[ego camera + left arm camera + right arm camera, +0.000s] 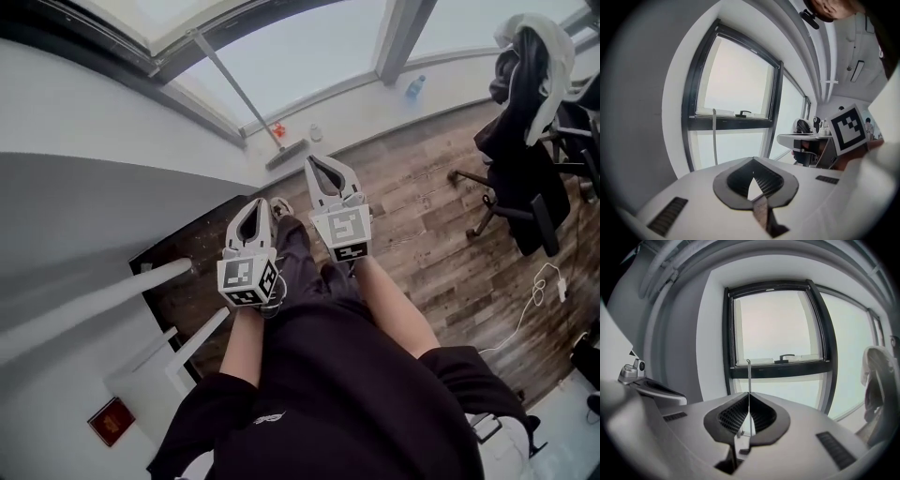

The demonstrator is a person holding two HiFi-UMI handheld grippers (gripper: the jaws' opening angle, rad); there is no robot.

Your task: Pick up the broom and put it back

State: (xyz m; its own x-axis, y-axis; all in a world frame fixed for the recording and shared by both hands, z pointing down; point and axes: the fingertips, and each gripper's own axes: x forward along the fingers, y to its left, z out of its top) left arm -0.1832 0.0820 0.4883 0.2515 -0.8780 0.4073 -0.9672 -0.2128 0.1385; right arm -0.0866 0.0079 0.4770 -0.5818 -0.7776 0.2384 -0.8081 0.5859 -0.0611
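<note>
The broom (246, 101) leans against the window wall, its grey handle slanting up to the left and its head (286, 155) on the wood floor. My right gripper (320, 162) is shut and empty, its tips just short of the broom head. My left gripper (255, 203) is lower and to the left, also shut with nothing in it. In the left gripper view the broom handle (714, 137) stands before the window, well beyond the closed left gripper (752, 160). In the right gripper view the broom handle (749, 376) rises straight above the closed right gripper (749, 394).
A grey desk (75, 216) fills the left side. An office chair (525, 141) draped with dark clothing stands at the right, with a white cable (534, 300) on the floor. A bottle (414, 87) and a small red item (278, 129) sit by the window base.
</note>
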